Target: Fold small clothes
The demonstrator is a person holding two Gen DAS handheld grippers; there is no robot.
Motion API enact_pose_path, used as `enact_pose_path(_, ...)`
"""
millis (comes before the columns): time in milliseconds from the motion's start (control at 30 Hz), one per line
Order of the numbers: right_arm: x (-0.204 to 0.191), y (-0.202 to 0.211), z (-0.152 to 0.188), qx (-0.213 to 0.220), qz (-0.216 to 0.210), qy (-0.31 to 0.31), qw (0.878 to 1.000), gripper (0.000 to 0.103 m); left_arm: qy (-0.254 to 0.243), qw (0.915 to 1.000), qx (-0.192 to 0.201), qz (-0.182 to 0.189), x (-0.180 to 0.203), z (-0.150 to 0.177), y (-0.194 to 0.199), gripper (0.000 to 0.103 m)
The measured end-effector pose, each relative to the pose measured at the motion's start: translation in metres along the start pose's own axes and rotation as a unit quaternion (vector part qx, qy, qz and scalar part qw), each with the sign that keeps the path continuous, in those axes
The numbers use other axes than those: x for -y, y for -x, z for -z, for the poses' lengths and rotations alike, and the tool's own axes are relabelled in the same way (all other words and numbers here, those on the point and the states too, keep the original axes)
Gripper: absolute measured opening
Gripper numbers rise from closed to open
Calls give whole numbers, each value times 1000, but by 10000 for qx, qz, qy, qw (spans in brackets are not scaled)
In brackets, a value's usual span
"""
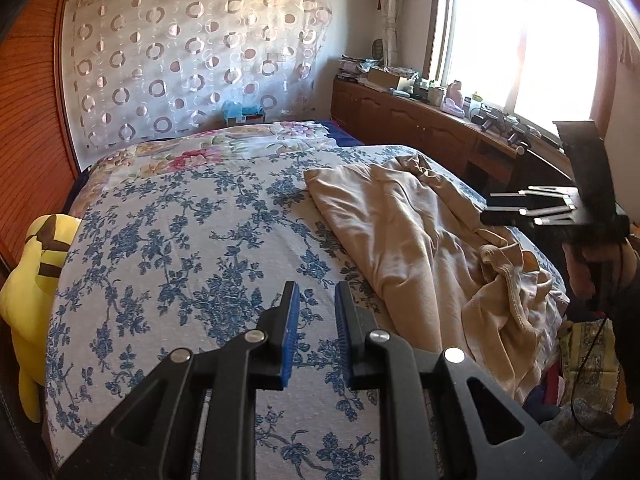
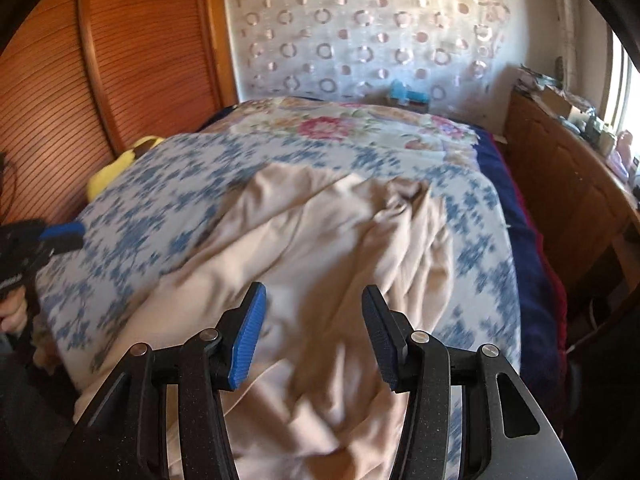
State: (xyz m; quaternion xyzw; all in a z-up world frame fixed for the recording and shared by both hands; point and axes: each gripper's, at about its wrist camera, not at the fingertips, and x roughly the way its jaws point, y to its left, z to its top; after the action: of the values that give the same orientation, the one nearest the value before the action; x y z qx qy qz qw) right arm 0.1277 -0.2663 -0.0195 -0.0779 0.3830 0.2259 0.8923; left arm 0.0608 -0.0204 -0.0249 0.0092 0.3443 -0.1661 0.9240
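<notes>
**Beige garment unfolded, both tongs empty**

The garment lay crumpled on the right half of the bed, a soft beige knit with one smooth panel running toward the pillows and a bunched heap near the foot. A stitched hem or neckband curled up out of that heap.

Your left tongs hung over bare floral cover, just beside the garment's left edge, with only a narrow gap between the blue pads and nothing in them. Your right tongs hovered above the middle of the cloth, spread wide and also empty; that view was blurred, so finer creases could not be read there.

You were dealing with something light and limp, by the look of it. It would likely sag and drag the rest along if pinched in the middle, and thin knit can slip from a shallow bite. The stitched band looked like the firmest place to grip, being thicker and easy to find. The far smooth corner seemed a fair second hold for spreading it flat. The left tongs would probably need to widen before taking an edge.
</notes>
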Motion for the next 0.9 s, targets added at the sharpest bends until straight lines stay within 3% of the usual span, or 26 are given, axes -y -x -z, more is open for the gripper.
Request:
enact_pose_path(200,-22,-3,24,-152,-207,80,9996,50,-74,9999,-72,60,10,4,-5,16)
enact_pose_path(367,-33,-10,44,-399,-131,219,9989,50,-132,9996,-174,161,18,10,-13,16)
enact_pose_path(433,-35,-8,48,-425,-151,281,9986,24,-163,9994,-213,205,22,12,-16,16)
enact_pose_path(467,-35,-6,50,-445,-176,319,9983,6,-183,9993,-226,230,25,13,-17,16)
enact_pose_path(733,-21,52,63,-55,-87,292,9995,1,-297,9984,-243,407,41,15,-17,16)
enact_pose_path(900,6,87,85,-114,81,91,9999,1,-344,9980,-263,452,48,14,-18,16)
